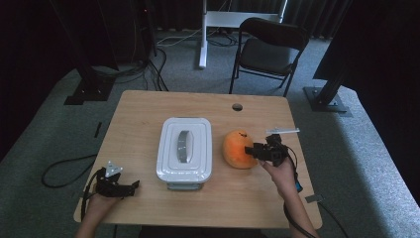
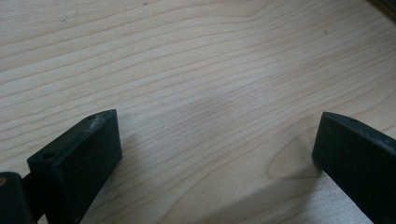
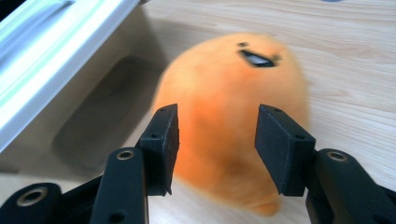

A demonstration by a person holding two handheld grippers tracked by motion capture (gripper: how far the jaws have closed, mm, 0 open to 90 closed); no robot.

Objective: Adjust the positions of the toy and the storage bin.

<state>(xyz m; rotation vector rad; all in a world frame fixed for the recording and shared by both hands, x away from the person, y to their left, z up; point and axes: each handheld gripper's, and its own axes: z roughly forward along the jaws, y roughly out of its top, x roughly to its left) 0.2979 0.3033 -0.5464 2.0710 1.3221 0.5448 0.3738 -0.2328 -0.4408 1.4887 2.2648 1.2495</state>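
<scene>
Now orange plush point(image 1: 238, 148) lengthwise away from person; face end far

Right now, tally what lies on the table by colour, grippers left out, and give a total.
White: 1, the lidded box.
Orange: 1, the plush toy.
Pale: 1, the small flat strip near the right gripper.
Total: 3.

Orange plush toy point(image 1: 238, 148), rounded, small dark face marking on top, lying on the wooden table point(image 1: 148, 114) just right of the white lidded container point(image 1: 184, 148).
</scene>
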